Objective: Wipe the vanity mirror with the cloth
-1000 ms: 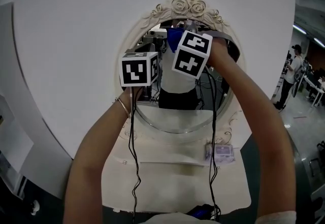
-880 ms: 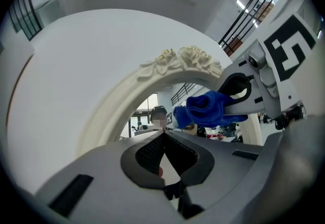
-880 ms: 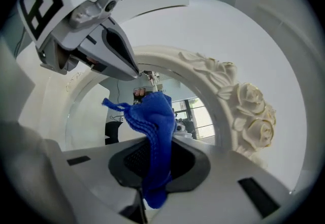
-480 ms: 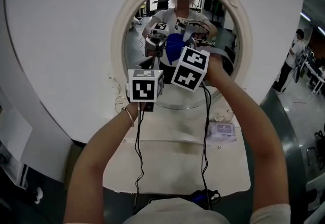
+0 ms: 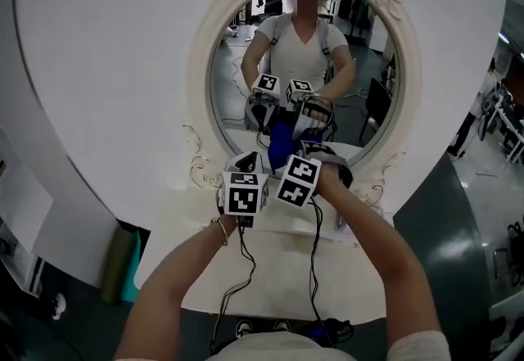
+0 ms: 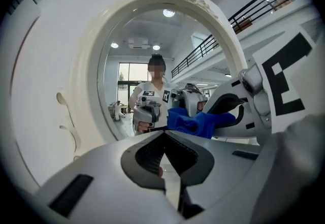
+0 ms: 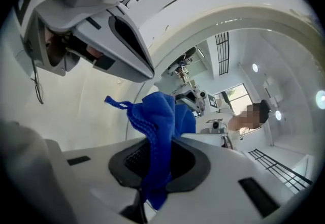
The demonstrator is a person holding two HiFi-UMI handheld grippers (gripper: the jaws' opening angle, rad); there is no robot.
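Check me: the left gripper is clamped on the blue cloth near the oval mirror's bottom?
Wrong gripper. The right gripper is clamped on the blue cloth near the oval mirror's bottom; the right gripper view shows it. The left gripper is shut on nothing.

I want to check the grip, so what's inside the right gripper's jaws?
The right gripper has its jaws clamped on a blue woven cloth, bunched beyond the tips, with a tail trailing back behind them. The cloth covers the inner pad faces where it is pinched.
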